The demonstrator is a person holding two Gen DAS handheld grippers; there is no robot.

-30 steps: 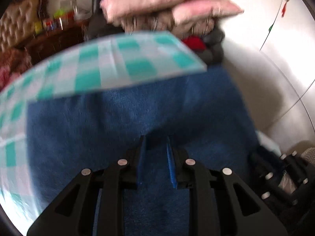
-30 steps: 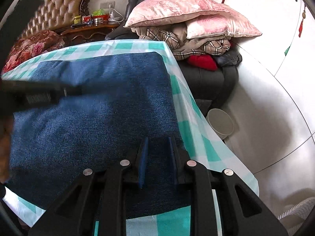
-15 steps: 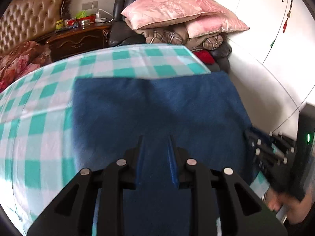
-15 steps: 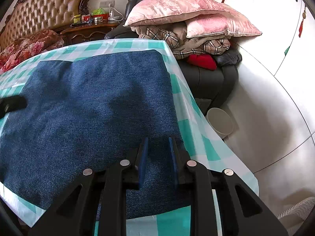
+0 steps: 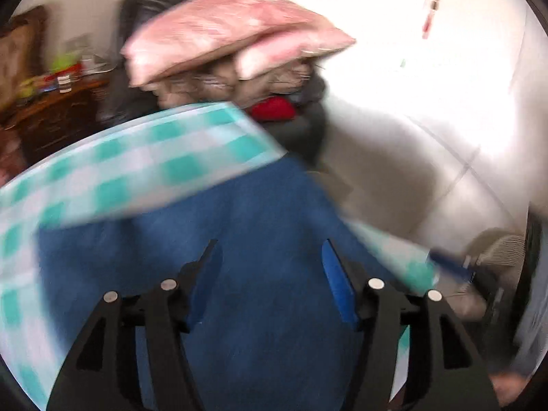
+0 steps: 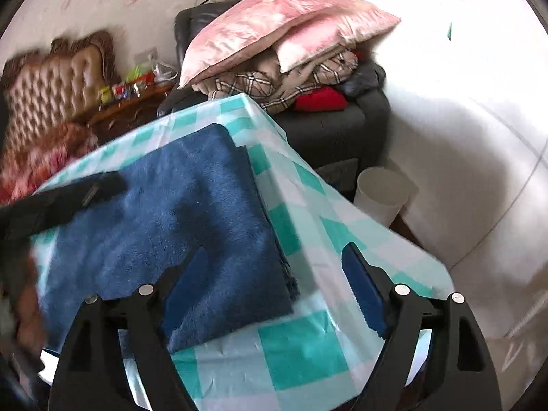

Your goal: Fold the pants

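Note:
The folded blue denim pants [image 6: 178, 226] lie flat on the teal-and-white checked tablecloth [image 6: 301, 352]. They also fill the lower middle of the blurred left wrist view [image 5: 260, 239]. My right gripper [image 6: 274, 257] is open and empty, above the pants' near right corner. My left gripper [image 5: 270, 253] is open and empty above the pants; it shows as a dark bar [image 6: 65, 195] at the left of the right wrist view. The right gripper's blue tip [image 5: 452, 263] shows at the right of the left wrist view.
Pink pillows [image 6: 274, 37] and plaid bedding [image 6: 260, 85] are piled on a dark armchair [image 6: 342, 123] behind the table. A white bin [image 6: 380, 195] stands on the floor to the right. A wooden side table [image 6: 130, 102] and tufted headboard [image 6: 48, 85] are at back left.
Both grippers have opened and let go of the pants. Both have drawn back, and the left wrist view has swung and is blurred.

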